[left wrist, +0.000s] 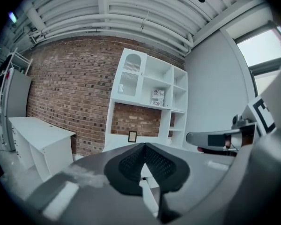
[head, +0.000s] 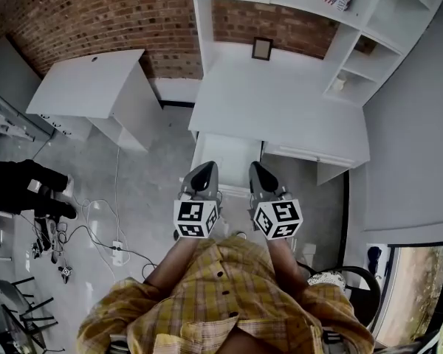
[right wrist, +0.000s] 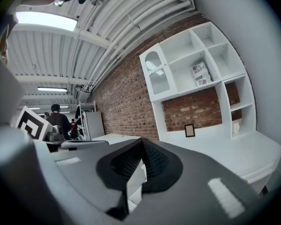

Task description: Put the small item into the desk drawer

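Brick wall (head: 96, 13), white shelf unit (head: 399, 9), white side table (head: 88, 83), grey floor (head: 155, 198), ribbed ceiling (left wrist: 131, 13).

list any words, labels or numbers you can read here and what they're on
printed item in the white shelf unit: has print, too small and blurred to read
left marker cube, right marker cube: black square patterns, no words
nothing else shows text
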A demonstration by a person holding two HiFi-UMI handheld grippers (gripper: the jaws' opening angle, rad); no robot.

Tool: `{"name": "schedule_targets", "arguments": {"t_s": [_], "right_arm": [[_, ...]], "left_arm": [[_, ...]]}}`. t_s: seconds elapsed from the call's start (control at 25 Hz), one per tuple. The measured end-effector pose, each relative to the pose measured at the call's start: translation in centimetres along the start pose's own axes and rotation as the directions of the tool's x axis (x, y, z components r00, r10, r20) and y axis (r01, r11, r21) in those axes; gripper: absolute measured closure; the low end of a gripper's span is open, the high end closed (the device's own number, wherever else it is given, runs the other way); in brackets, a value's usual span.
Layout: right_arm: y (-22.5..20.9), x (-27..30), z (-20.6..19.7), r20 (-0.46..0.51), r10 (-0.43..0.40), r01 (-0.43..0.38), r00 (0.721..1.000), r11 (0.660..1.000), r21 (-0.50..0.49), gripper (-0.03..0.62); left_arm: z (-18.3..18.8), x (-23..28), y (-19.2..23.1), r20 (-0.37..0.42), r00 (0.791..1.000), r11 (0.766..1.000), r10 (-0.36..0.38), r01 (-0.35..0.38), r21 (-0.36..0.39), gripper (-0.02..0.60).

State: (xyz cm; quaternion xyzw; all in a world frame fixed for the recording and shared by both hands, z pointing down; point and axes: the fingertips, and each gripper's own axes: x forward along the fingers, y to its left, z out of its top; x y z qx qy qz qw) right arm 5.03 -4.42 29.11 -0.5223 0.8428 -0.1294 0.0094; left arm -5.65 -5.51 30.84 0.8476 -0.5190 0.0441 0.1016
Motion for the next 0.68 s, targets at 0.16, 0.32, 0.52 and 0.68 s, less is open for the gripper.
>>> {"name": "schedule_targets", "arguments": {"t_s": [0.16, 0.32, 0.52, 0.68], "right_arm": [[0.1, -0.4, 0.0, 0.002, -0.001, 0.001, 1.0, 1.0, -0.008, 0.604], [-0.4, -0.9, 0.4, 0.011, -0.011, 0.011, 1.0, 1.0, -0.014, 0.603], [-1.2, -0.8, 1.1, 0.017, -0.014, 0.014, 1.0, 1.0, -0.013, 0.603], [-1.8, -0.1, 0.7, 0.01, -0.013, 0.013, 1.0, 1.0, -0.002, 0.6]], "left_arm": [[0.4, -0.1, -0.2, 0.019, 1.0, 1.0, -0.004, 0.004, -0.004, 0.577], [0.3, 0.0, -0.7, 0.029, 0.999, 1.0, -0.017, 0.017, 0.002, 0.577], [1.0, 0.2, -1.2, 0.031, 0.999, 0.999, -0.03, 0.029, 0.031, 0.577], [1.2, 0.6, -1.0, 0.021, 0.999, 0.998, -0.039, 0.038, 0.046, 0.577]]}}
